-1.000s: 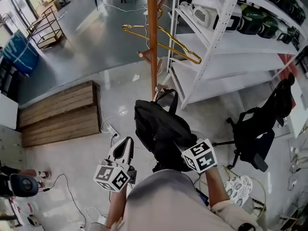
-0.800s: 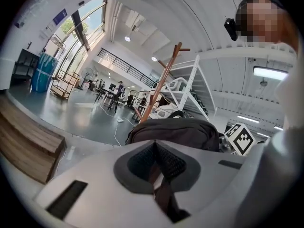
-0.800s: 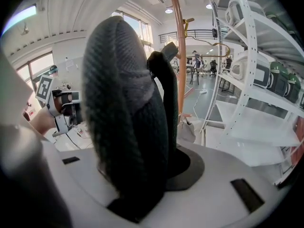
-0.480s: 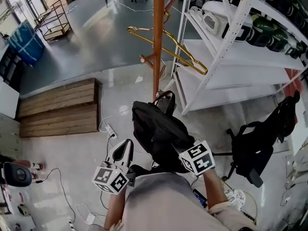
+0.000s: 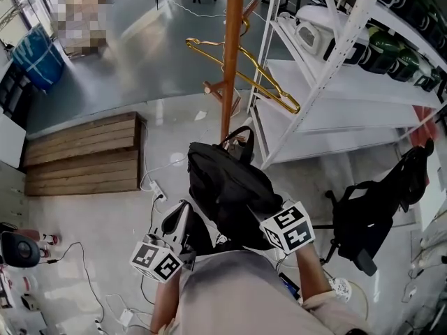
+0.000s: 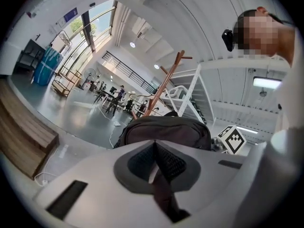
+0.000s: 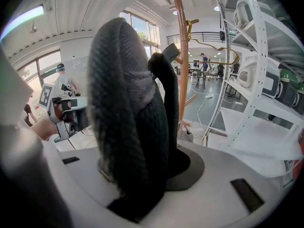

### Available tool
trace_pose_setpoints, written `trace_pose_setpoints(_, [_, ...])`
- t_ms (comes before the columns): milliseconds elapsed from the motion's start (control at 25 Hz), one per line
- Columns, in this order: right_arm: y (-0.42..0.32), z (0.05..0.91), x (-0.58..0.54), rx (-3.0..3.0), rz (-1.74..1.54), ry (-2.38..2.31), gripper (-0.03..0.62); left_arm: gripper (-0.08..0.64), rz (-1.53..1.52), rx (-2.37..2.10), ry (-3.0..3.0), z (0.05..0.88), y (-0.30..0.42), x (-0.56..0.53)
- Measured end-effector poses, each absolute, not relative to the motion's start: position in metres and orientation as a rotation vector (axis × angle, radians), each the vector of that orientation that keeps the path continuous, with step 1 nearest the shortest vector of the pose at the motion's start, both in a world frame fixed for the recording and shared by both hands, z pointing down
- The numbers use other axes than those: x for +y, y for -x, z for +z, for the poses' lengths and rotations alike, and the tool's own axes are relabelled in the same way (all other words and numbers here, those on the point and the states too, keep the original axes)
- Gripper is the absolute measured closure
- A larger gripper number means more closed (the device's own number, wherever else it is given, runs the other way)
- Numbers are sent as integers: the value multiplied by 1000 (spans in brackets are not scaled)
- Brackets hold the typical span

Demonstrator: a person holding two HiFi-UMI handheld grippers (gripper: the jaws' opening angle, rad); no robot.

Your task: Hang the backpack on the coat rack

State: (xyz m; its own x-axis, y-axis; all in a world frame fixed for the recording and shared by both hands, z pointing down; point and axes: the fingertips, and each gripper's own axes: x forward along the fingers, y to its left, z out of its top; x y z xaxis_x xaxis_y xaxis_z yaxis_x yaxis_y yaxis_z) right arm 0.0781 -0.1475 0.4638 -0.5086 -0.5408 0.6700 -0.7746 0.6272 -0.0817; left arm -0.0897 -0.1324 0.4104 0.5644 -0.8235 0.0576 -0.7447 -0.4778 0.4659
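Note:
The black backpack (image 5: pixel 225 187) hangs in the air between my two grippers, just in front of the brown wooden coat rack (image 5: pixel 229 61). My left gripper (image 5: pixel 183 215) is at its lower left, shut on a thin dark backpack strap (image 6: pixel 160 189) that runs between its pads. My right gripper (image 5: pixel 271 220) is at its lower right, shut on a thick padded strap of the backpack (image 7: pixel 130 122); its fingertips are hidden under the fabric. The top handle (image 5: pixel 239 139) points toward the pole. A gold hanger (image 5: pixel 244 68) hangs on one rack peg.
White metal shelving (image 5: pixel 328 82) with appliances stands right of the rack. A black office chair (image 5: pixel 367 215) draped with dark cloth is at the right. A wooden platform (image 5: pixel 84 155) lies to the left, and a power strip (image 5: pixel 158 188) with cables lies on the floor.
Both grippers have carried the backpack a little closer to the coat rack's pole. Both grips look the same as before.

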Motion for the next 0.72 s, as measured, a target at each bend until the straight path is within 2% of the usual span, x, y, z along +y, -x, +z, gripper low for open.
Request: trace_pose_setpoints(720, [-54,424,-179,-2290,423,-996,446,554,-309,-1240,-2338,408,117,-153])
